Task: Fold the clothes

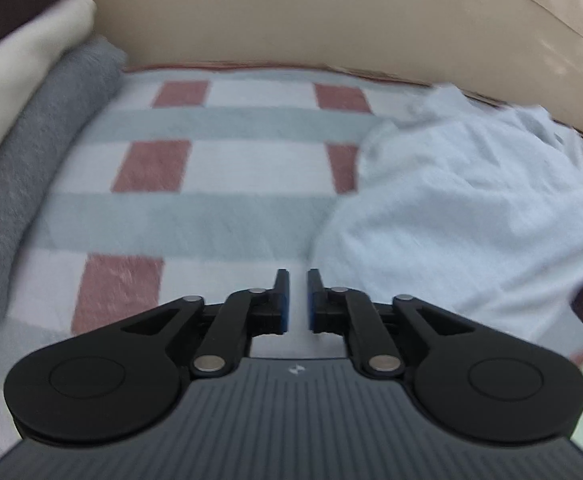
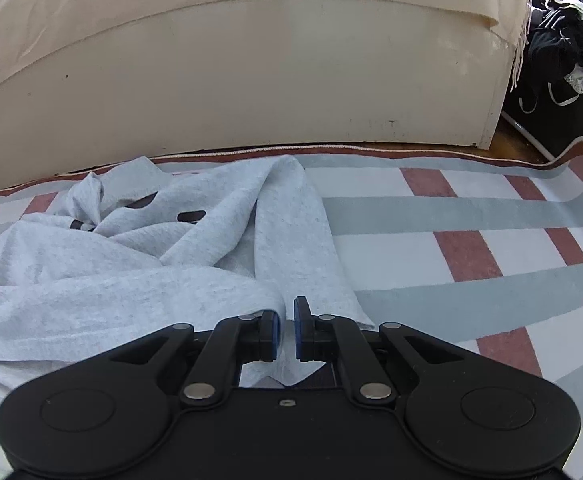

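Right claw [image 2: 286, 326] pinched on shirt [image 2: 131, 272] edge, ready for folding; left claw [image 1: 298, 300] nearly closed, empty, shirt toward three o'clock.

checked blanket [image 1: 219, 208] underneath | beige sofa front [image 2: 251, 92] behind | dark heap [image 2: 563, 40] far right

Left wrist view looking steeply down, close over the checked blanket [image 1: 227, 216], beige sofa front [image 1: 291, 20] at 12 o'clock, right wrist view likewise, both sharing the pale grey garment [image 2: 131, 272], at 3 o'clock in the left view.
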Available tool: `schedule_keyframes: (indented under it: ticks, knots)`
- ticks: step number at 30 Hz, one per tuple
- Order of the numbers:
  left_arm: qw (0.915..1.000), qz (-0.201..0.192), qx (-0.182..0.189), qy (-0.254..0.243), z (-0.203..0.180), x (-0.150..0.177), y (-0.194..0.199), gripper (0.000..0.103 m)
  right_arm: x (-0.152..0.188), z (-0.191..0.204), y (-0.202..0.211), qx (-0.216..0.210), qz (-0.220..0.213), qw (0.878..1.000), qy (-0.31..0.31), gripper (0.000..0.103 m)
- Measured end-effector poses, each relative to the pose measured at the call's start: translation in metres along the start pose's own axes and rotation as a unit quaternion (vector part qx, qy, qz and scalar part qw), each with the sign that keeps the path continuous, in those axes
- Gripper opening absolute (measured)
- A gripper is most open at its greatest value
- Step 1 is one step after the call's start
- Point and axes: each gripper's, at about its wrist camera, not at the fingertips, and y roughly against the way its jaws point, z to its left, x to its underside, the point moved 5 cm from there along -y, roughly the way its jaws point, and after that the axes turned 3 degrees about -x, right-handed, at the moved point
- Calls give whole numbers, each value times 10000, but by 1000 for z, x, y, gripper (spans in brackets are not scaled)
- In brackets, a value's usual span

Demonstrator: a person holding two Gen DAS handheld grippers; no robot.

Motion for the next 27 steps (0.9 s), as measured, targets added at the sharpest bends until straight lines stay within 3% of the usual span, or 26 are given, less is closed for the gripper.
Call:
schedule_keyframes:
  ticks: [2,4,6,12,15,18,21,24,27]
  knots:
    - [9984,182,206,-492,-11,12,4,16,-1,0,-1,-13,14,10000,24,8]
    - [9954,268,115,-918,-24,21,0,33,-2,0,-3,1,18,10000,8,8]
    - [9937,359,133,-1053,-34,24,-9,34,-4,0,-6,10,24,10000,-23,8]
    - [9976,323,497,-358,-34,12,-31,36,-4,10,-8,-45,34,10000,81,9]
    - [9992,109,321,-214,-34,5,-38,36,-4,10,-8,4,40,9999,140,9]
    - [9991,-192,-114,-350,-35,-1,-37,36,-7,7,-7,52,-27,10000,41,9]
    - [9974,-360,-494,-383,-31,-6,-35,42,-16,5,3,203,-381,9991,16,8]
    - [9982,-308,-494,-111,-22,-8,-37,43,-25,5,15,207,-709,9973,-22,8]
    - [9989,-212,-397,-92,-24,-5,-43,42,-29,10,17,272,-774,9965,175,8]
